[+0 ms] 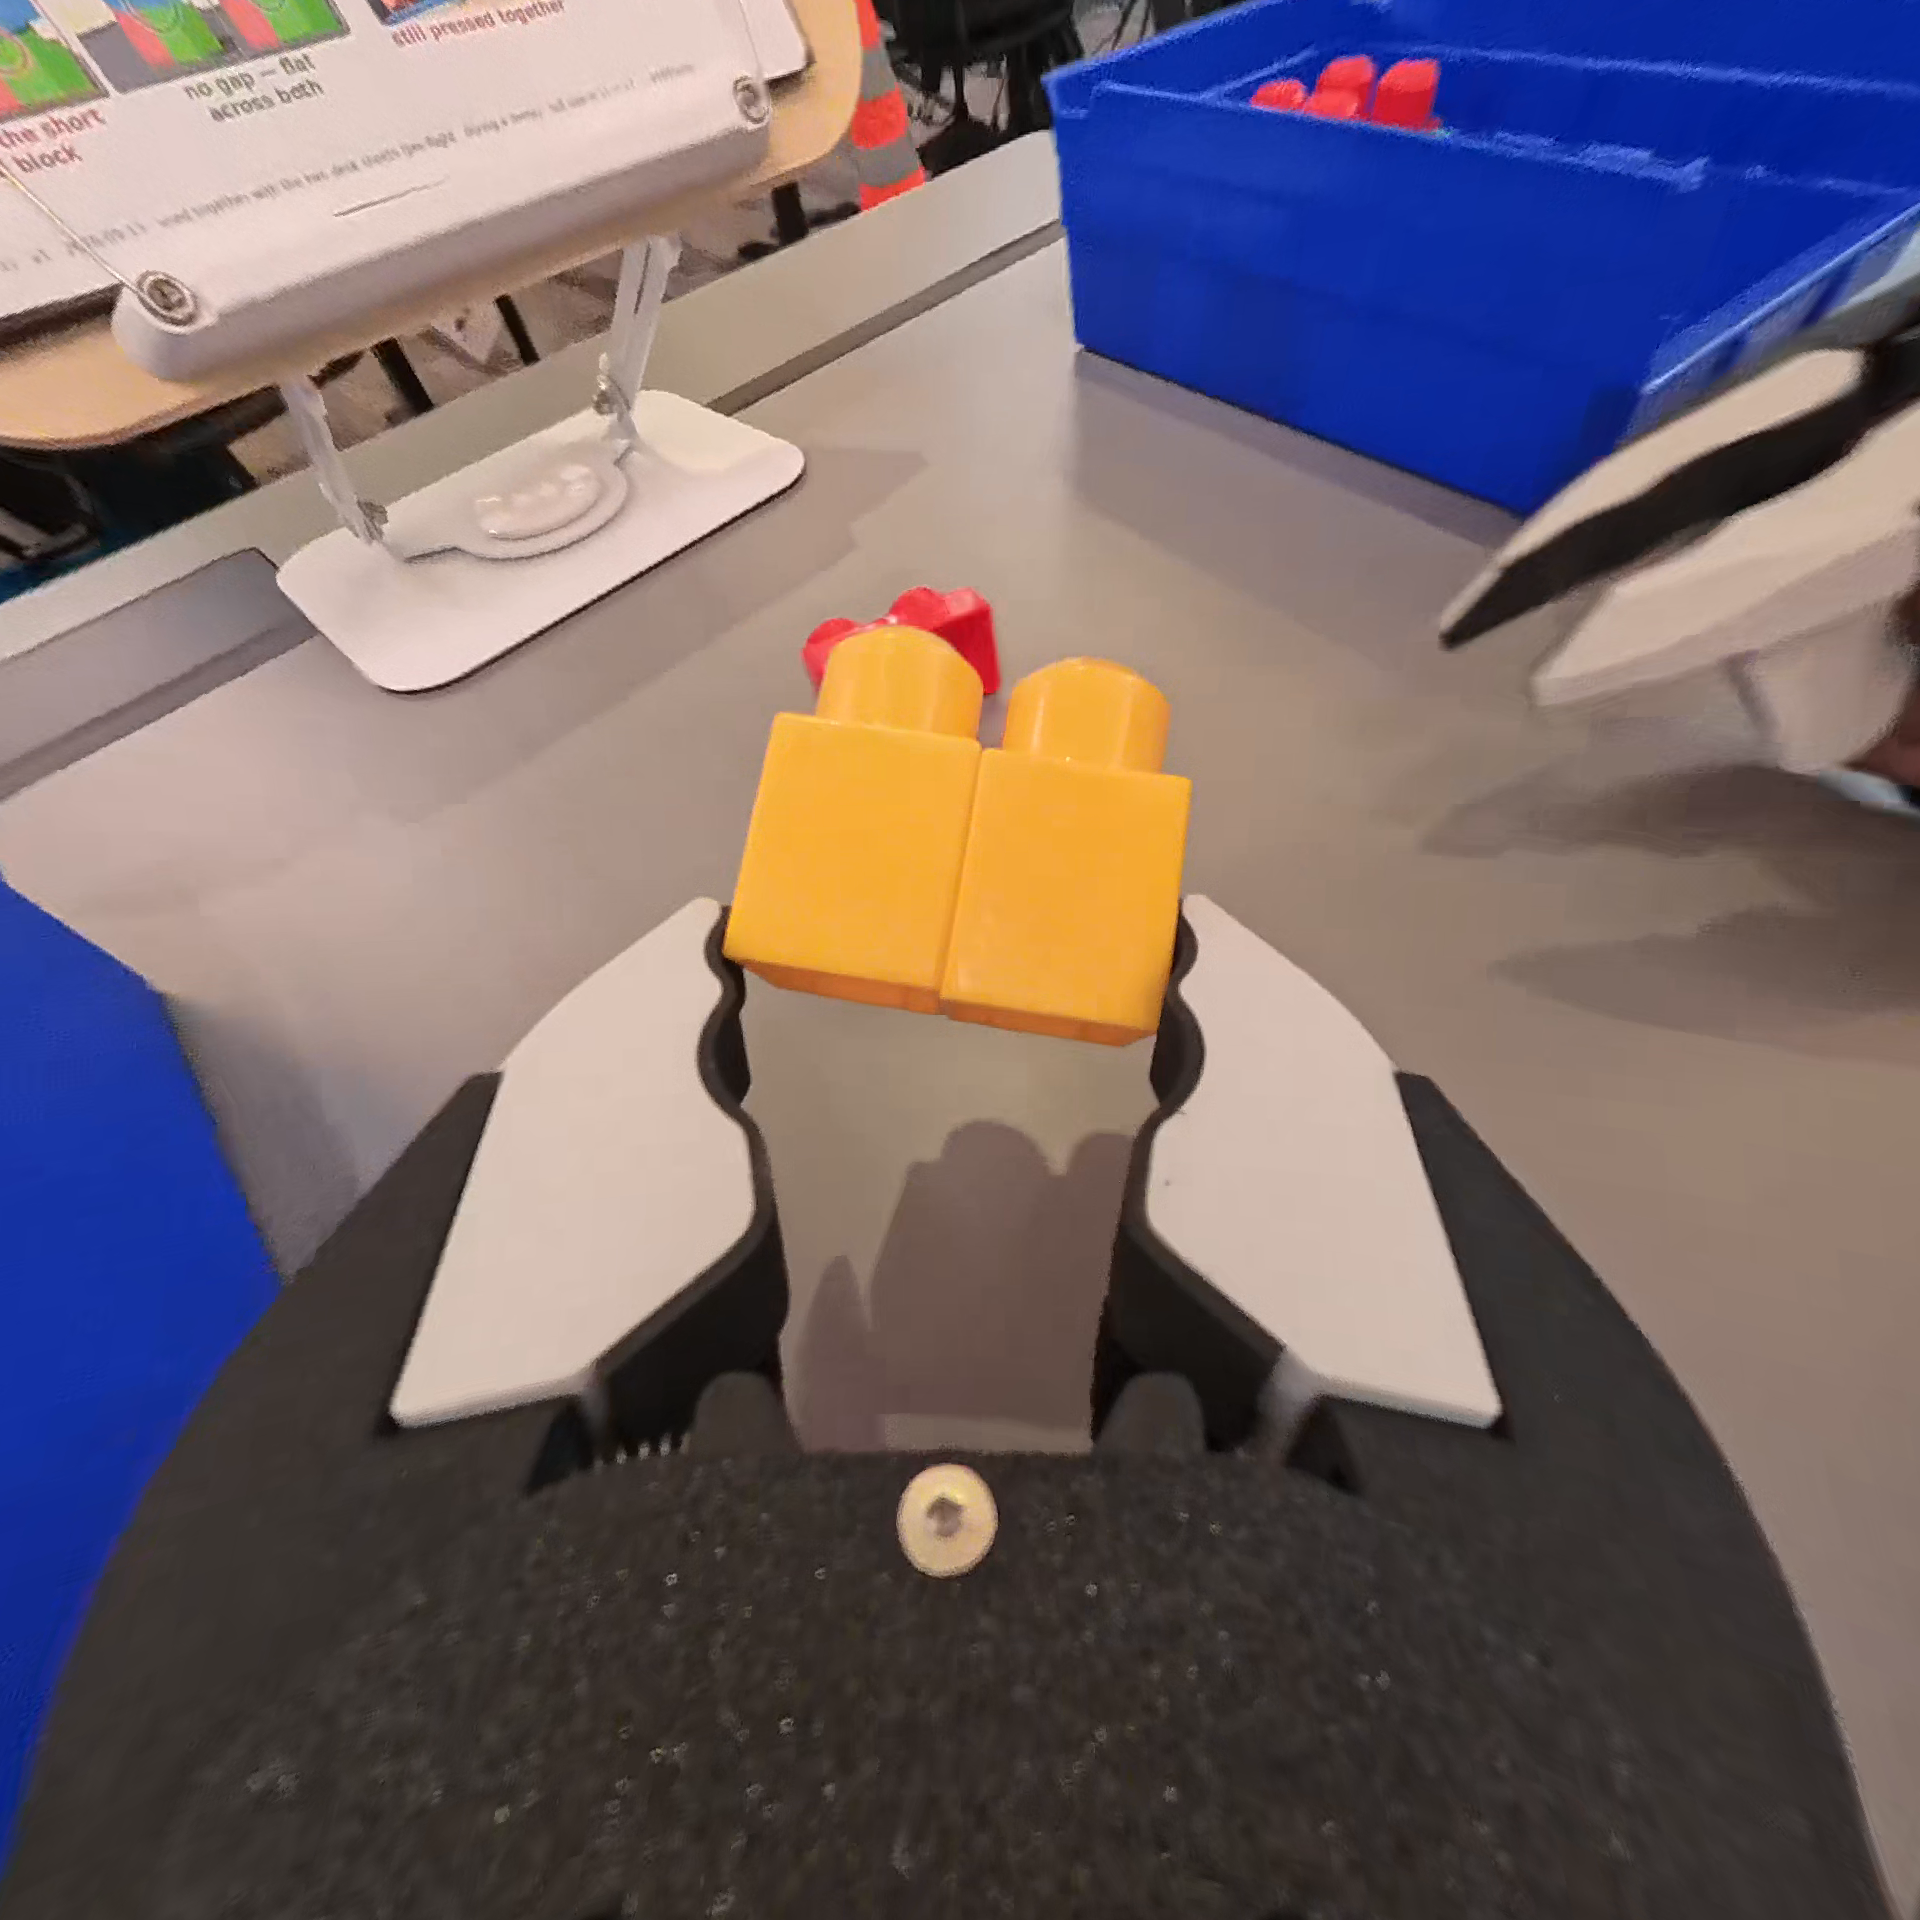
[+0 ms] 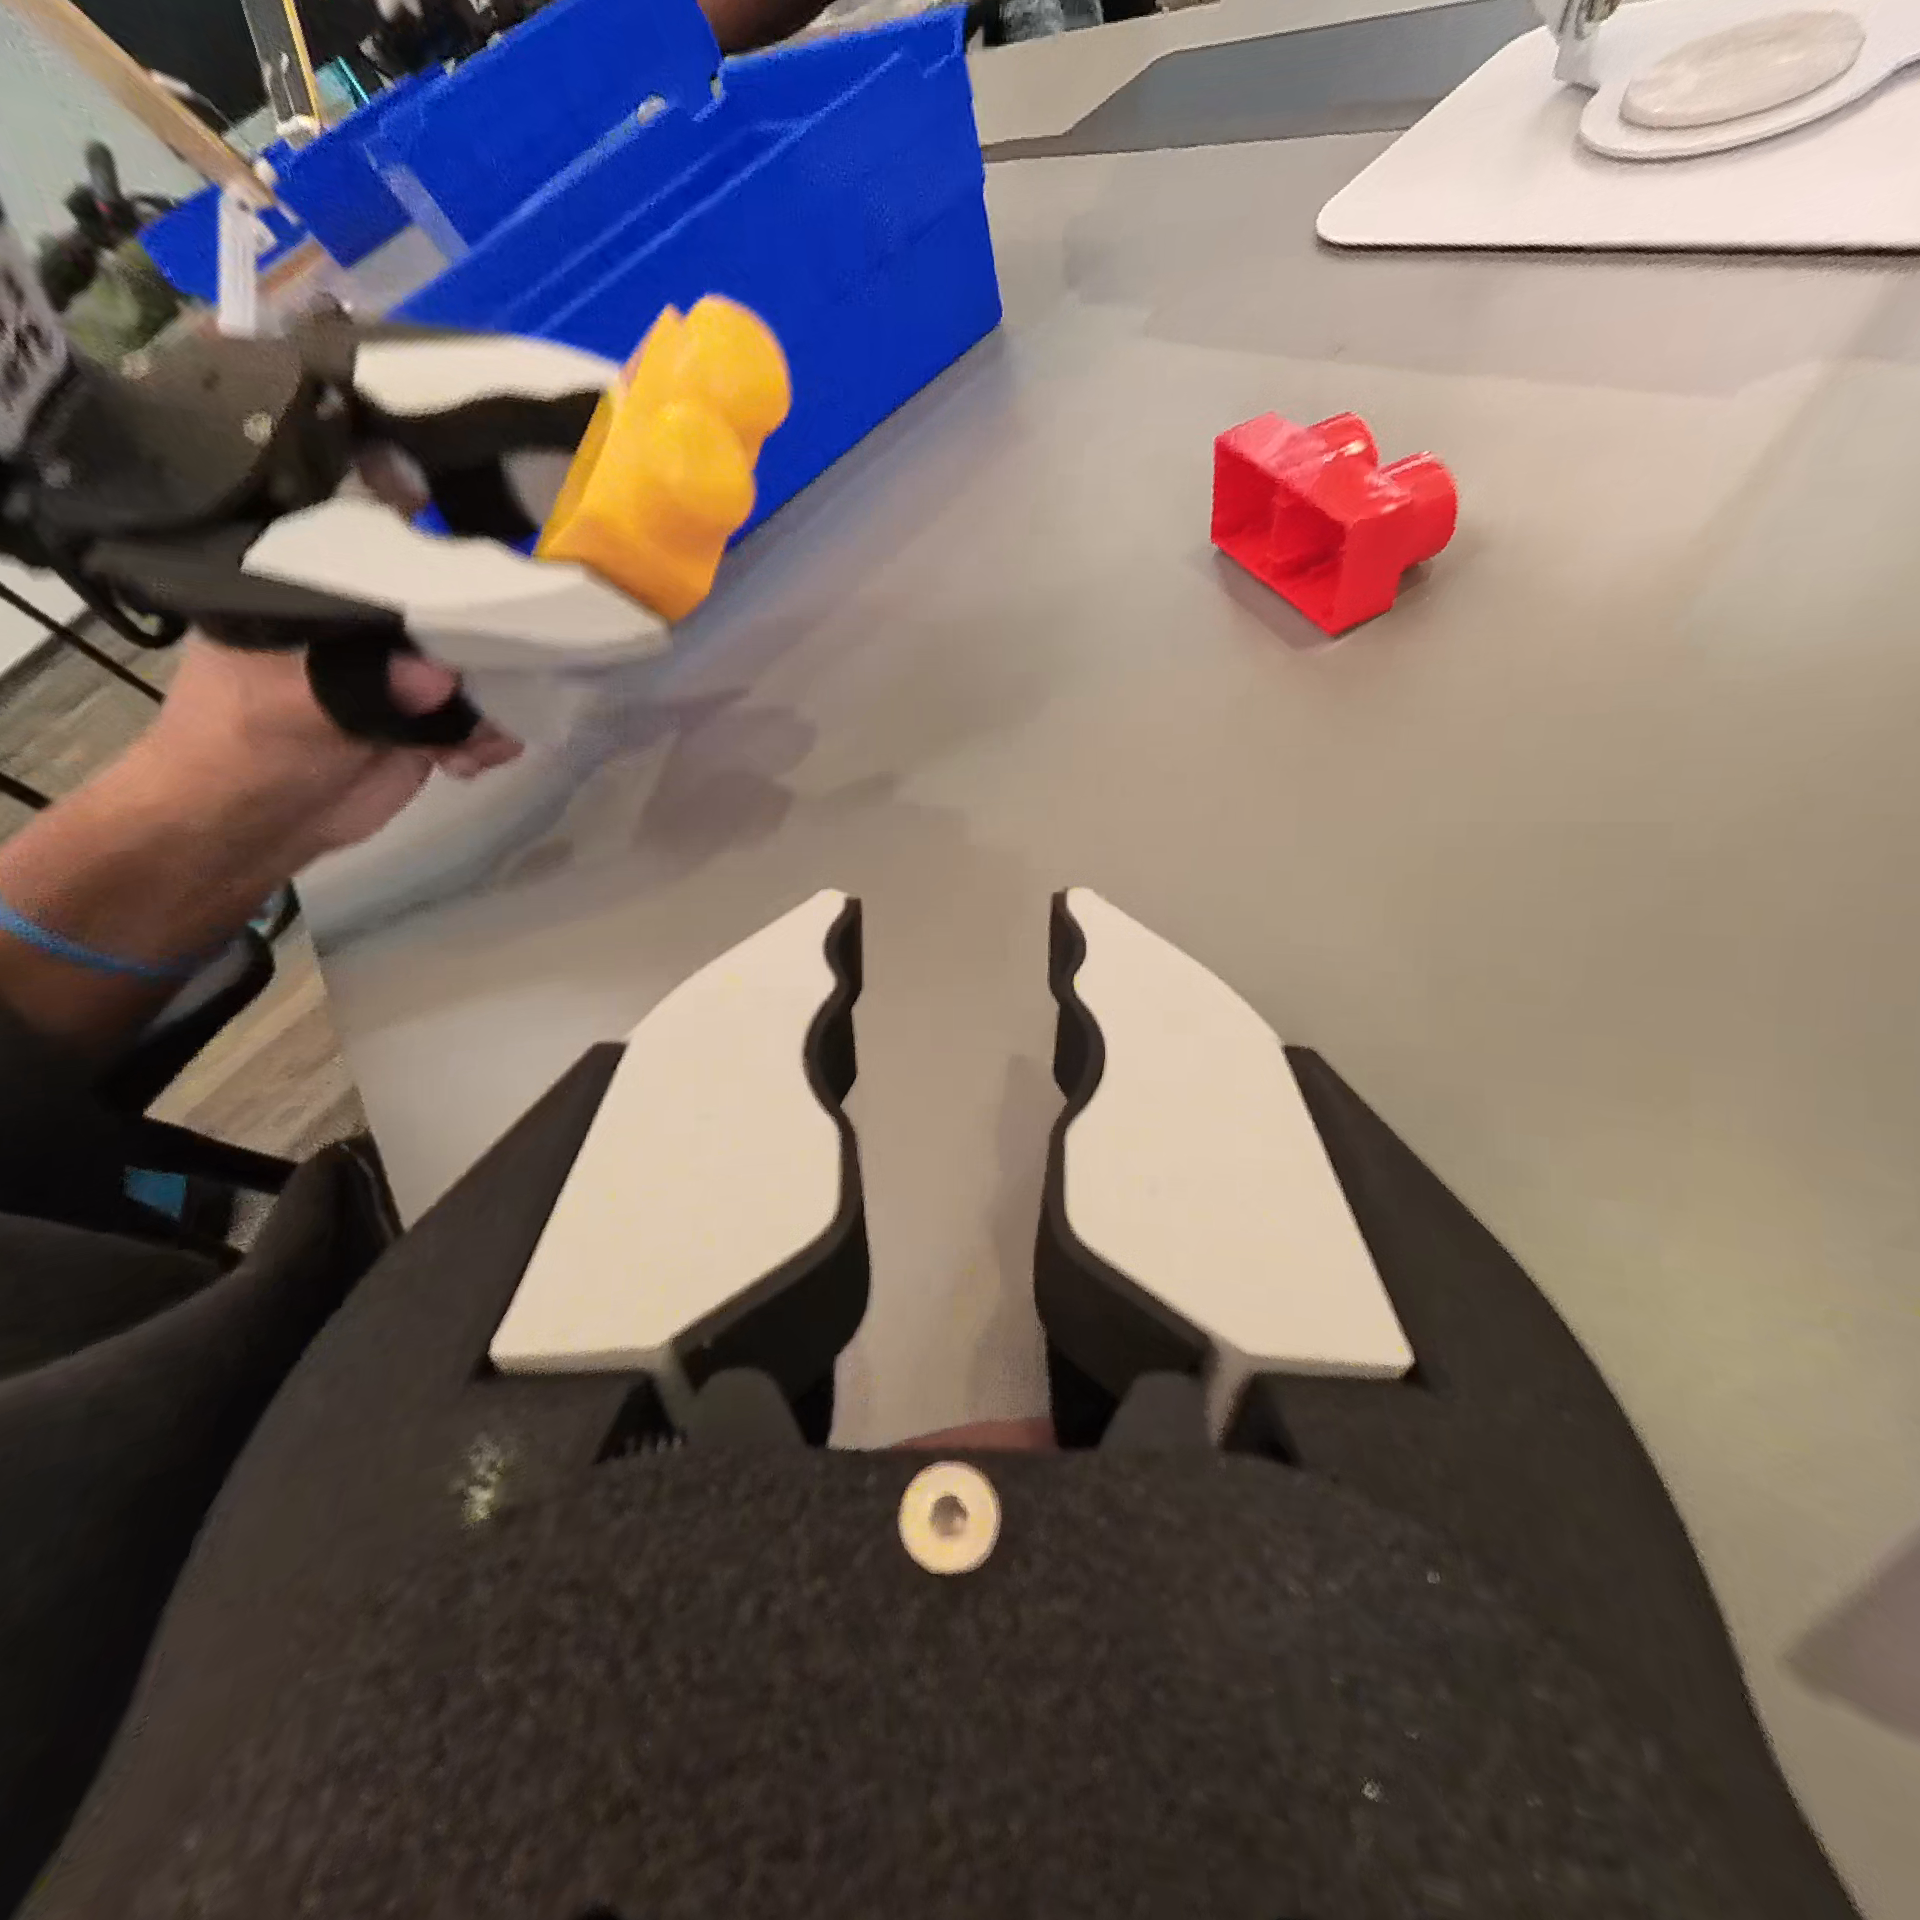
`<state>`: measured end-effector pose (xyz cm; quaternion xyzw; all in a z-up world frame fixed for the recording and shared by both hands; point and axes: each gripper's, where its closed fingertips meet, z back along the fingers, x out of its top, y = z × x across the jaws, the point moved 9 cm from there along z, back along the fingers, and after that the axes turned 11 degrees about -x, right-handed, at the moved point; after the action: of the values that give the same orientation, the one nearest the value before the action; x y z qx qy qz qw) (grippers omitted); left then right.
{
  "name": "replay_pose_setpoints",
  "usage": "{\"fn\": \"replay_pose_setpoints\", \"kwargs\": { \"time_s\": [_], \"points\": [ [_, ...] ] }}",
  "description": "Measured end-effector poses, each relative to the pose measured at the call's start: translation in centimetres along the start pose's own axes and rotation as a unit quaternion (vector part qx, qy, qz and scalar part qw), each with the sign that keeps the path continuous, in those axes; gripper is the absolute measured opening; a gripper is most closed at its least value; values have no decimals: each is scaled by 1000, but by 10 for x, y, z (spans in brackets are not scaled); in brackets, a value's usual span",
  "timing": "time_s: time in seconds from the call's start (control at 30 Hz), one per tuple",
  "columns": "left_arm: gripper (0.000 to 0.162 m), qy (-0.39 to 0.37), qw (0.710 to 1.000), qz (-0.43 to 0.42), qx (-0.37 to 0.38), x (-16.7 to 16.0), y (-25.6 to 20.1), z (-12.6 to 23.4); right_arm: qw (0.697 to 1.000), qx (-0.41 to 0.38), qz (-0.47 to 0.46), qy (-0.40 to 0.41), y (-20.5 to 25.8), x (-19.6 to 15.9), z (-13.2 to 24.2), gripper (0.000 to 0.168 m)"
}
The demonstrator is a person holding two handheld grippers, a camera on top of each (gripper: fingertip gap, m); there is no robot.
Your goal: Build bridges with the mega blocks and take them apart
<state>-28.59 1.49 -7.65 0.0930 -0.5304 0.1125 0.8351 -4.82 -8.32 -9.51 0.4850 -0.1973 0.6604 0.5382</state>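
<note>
Grey bench [image 2: 1351,935] — smooth, slightly glossy, firm enough to press blocks together on. A blue bin [image 1: 1351,270] stands at its far side, red blocks [image 1: 1351,88] inside; another blue bin [image 2: 727,208] lies behind the left claw in the right wrist view. A white stand [image 1: 540,520] carries an instruction sheet; a cluttered room lies beyond, blurred.

Left claw [image 1: 956,935] is clamped on the low edge of a yellow two-stud block [image 1: 961,862], held clear of the bench, studs up. Right claw [image 2: 954,914] is parted and empty, hovering low.

A red two-stud block [image 2: 1330,520] lies tipped on its side, apart from both.

Judgement: early build stage. To do this well, set the yellow block down level — the grip is shallow, so avoid twisting — and have the right claw right the red block.
</note>
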Motion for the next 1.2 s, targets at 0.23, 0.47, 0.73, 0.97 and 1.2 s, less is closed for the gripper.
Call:
{"fn": "replay_pose_setpoints", "kwargs": {
  "time_s": [0.23,0.47,0.73,0.97,1.2],
  "points": [
    [76,0,1000,-19,-12,-3,-27,8,994,0,89,66,-16,92,-3,48],
    [76,4,1000,3,-24,-15,-33,4,948,68,134,280,-67,169,-100,47],
    [76,16,999,-7,-28,-16,-36,0,875,110,224,415,-88,142,-181,46],
    [76,24,999,-2,-38,-18,-33,-4,887,192,113,404,-101,139,-191,42],
    [76,30,998,9,-52,-21,-31,-8,857,232,113,447,-96,122,-204,45]
  ]
}}
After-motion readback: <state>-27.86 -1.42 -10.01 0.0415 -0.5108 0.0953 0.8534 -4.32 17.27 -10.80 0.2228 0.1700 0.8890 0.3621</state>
